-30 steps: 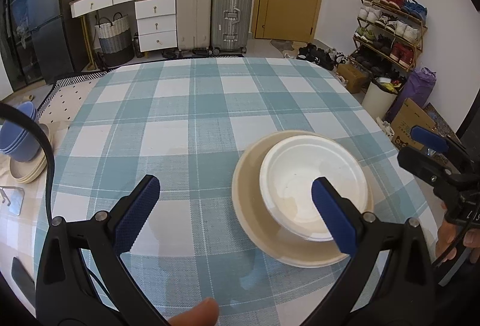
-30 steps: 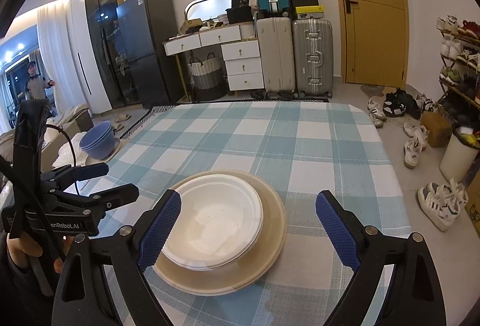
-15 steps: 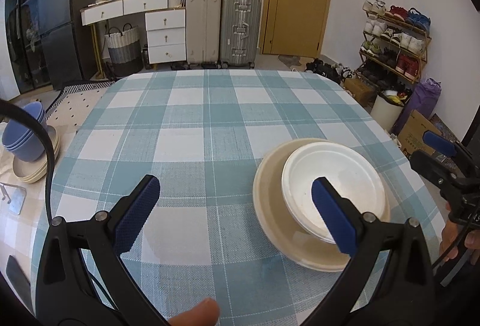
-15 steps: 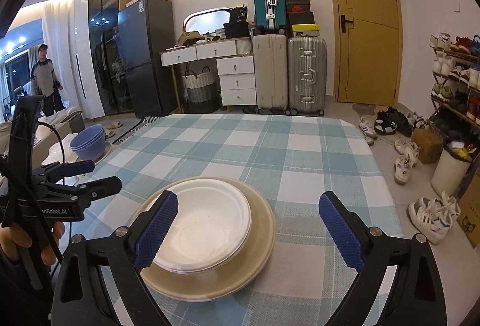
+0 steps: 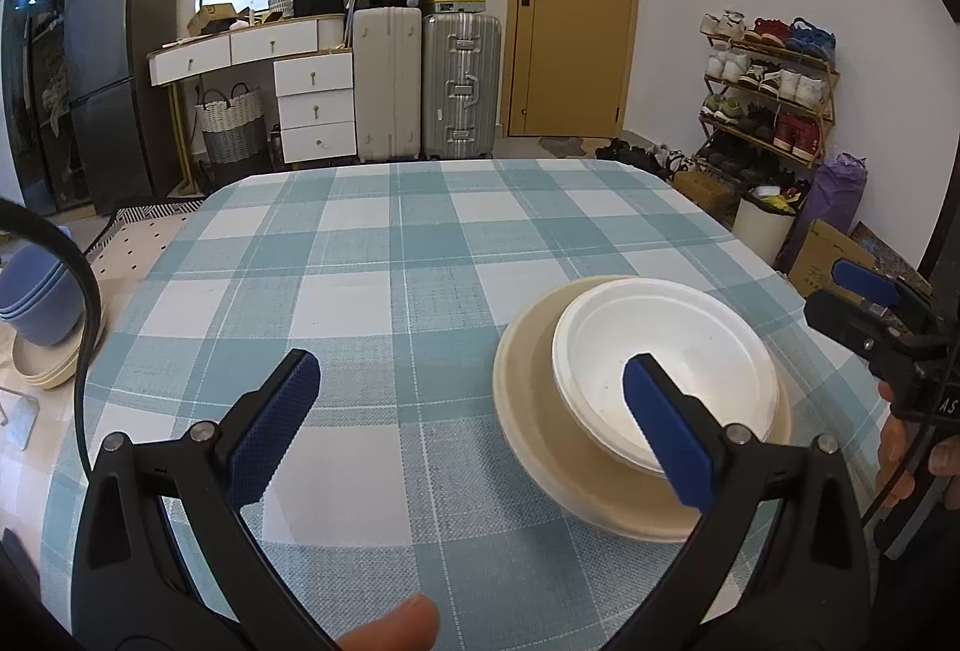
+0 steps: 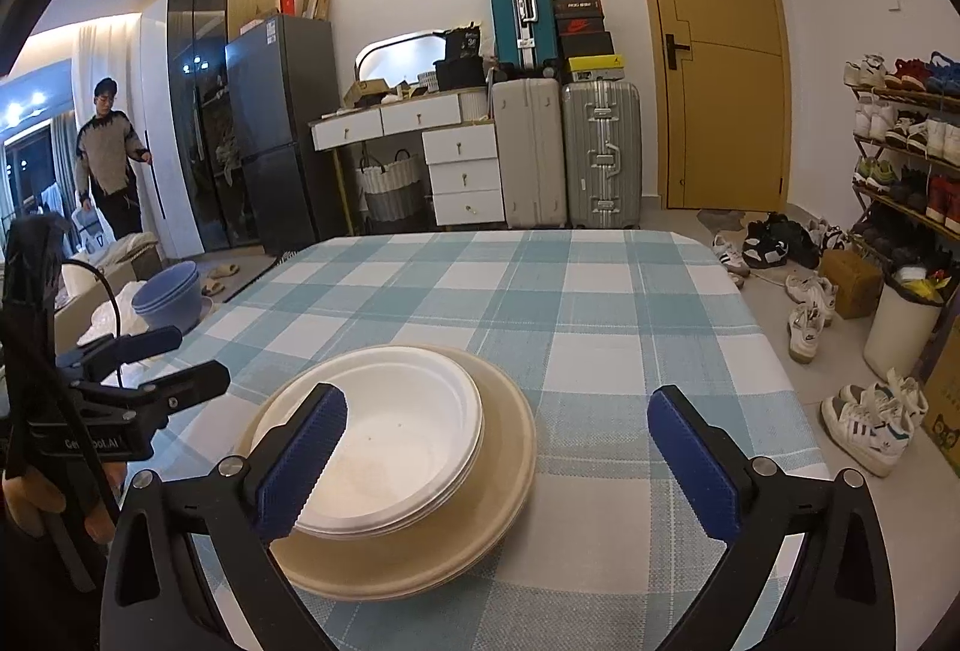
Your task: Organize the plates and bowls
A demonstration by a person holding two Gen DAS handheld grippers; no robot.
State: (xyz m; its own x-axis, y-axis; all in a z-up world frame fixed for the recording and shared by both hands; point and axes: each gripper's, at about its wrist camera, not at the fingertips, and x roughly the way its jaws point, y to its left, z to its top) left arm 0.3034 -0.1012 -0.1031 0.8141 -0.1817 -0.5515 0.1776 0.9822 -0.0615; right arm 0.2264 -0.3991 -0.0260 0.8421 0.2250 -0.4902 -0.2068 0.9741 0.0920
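A white shallow bowl [image 5: 666, 351] [image 6: 408, 423] rests in a wide beige plate [image 5: 540, 447] [image 6: 504, 471] on the checked tablecloth; a second white rim shows under the first. My left gripper [image 5: 468, 369] [image 6: 198, 354] is open and empty to the left of the stack, its right finger in front of the bowl. My right gripper [image 6: 497, 399] [image 5: 840, 291] hovers at the stack's near right side. Its jaws are opening, and its left finger stands in front of the bowl's near rim without pressing it. Nothing is held.
Off the table's left edge, a stack of blue bowls [image 5: 36, 303] [image 6: 168, 294] sits on beige plates [image 5: 42, 369]. The table [image 5: 390, 261] stretches far ahead. A person [image 6: 108, 153] stands by the cabinets at the far left. Shoes [image 6: 858, 423] litter the floor at right.
Both grippers have sunk a little and tipped up, so more of the room shows. The right jaws stand slightly wider. The person at the back has stepped closer. Bowl and plate stay put.
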